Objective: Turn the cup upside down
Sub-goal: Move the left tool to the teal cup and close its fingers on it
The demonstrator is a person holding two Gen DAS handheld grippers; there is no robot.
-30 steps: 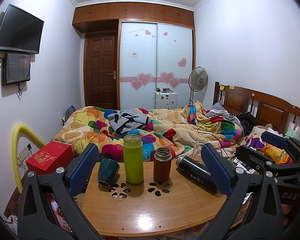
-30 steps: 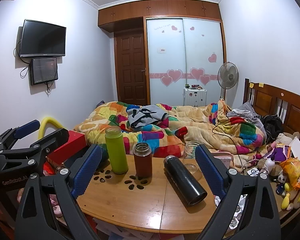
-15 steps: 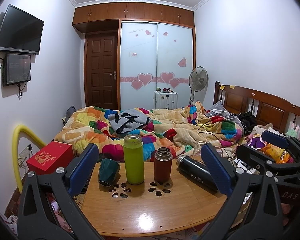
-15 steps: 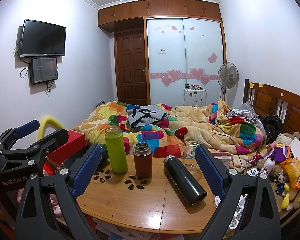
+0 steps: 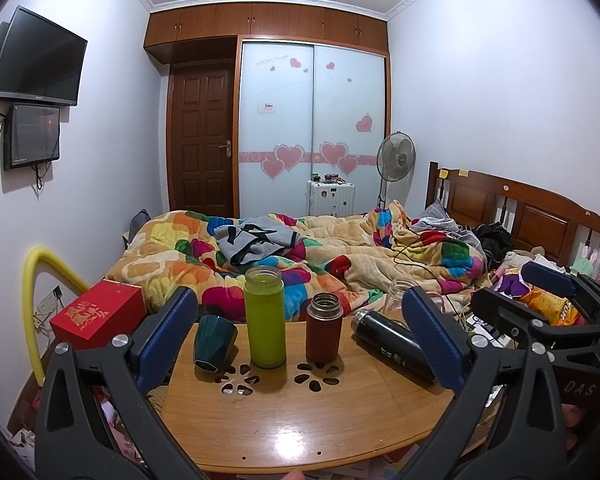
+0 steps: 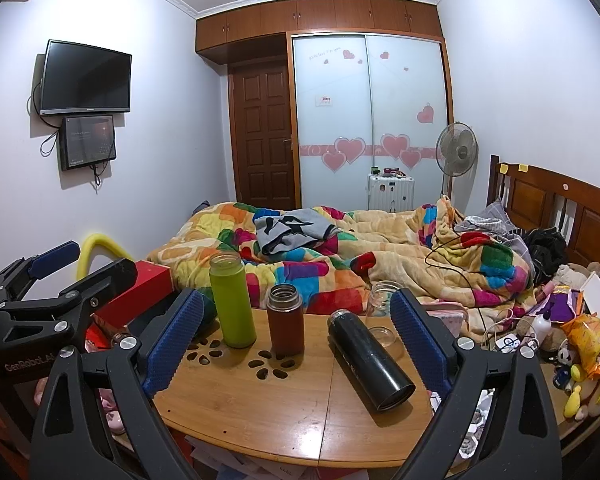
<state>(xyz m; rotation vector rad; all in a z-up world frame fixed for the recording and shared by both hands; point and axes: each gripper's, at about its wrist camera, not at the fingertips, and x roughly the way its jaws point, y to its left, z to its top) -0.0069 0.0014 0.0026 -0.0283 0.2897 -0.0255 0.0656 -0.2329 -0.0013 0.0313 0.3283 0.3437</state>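
A dark green faceted cup (image 5: 213,343) stands mouth up and leaning on the wooden table (image 5: 300,408) at its far left; in the right wrist view it is mostly hidden behind my right gripper's left finger. A lime green bottle (image 5: 264,316), a brown-red flask (image 5: 324,327) and a clear glass jar (image 6: 380,312) stand upright. A black flask (image 6: 368,358) lies on its side. My left gripper (image 5: 300,340) is open and empty, held back from the table's front edge. My right gripper (image 6: 296,336) is open and empty too.
A bed with a colourful quilt (image 5: 300,256) lies behind the table. A red box (image 5: 96,314) and a yellow tube (image 5: 40,280) are at the left. Toys and snack bags (image 6: 580,340) crowd the right side.
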